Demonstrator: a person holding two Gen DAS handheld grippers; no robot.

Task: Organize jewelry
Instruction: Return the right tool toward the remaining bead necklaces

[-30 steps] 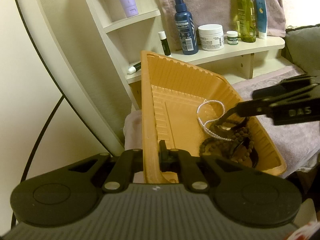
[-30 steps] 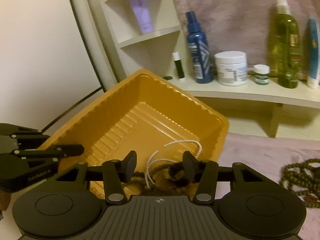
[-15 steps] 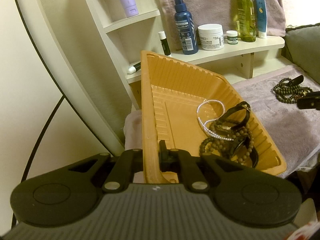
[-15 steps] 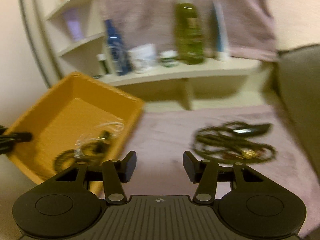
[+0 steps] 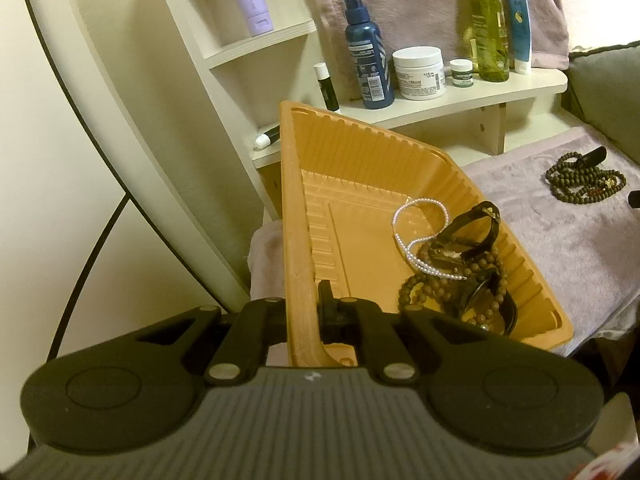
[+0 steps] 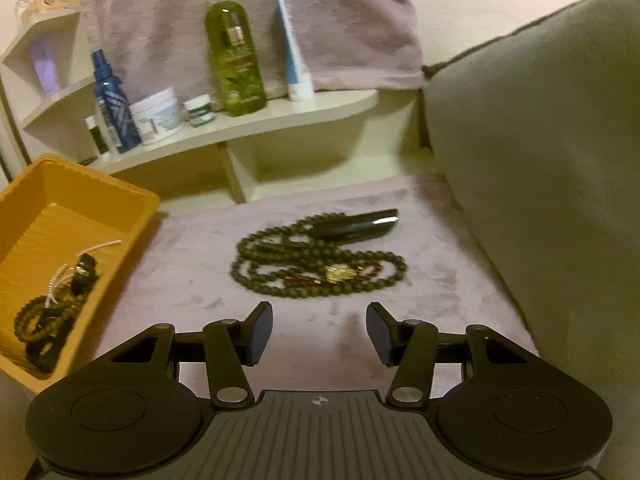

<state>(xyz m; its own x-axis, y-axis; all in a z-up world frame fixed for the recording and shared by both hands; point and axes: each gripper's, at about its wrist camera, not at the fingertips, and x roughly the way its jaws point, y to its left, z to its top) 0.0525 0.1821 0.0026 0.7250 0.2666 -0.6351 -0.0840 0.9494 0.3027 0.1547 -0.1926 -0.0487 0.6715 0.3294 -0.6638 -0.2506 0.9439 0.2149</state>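
Note:
My left gripper (image 5: 306, 312) is shut on the near left rim of the orange tray (image 5: 296, 216). In the tray lie a pearl strand (image 5: 416, 236), a black watch (image 5: 472, 236) and a brown bead bracelet (image 5: 448, 284). The tray also shows at the left of the right wrist view (image 6: 80, 184). My right gripper (image 6: 319, 332) is open and empty above the mauve towel (image 6: 192, 264). A long dark bead necklace (image 6: 316, 264) lies coiled on the towel just ahead of it, with a black clip-like piece (image 6: 356, 224) at its far side. The necklace also shows in the left wrist view (image 5: 580, 184).
A cream shelf (image 6: 248, 124) behind holds a blue spray bottle (image 5: 366, 68), a white cream jar (image 5: 418, 72), a small jar (image 5: 462, 73), a green bottle (image 6: 234, 44) and a blue tube (image 6: 294, 48). An olive cushion (image 6: 540, 160) rises on the right.
My right gripper has left the tray and swung right over the towel to face the bead necklace, its jaws now wider apart. The left gripper has kept its hold on the tray rim.

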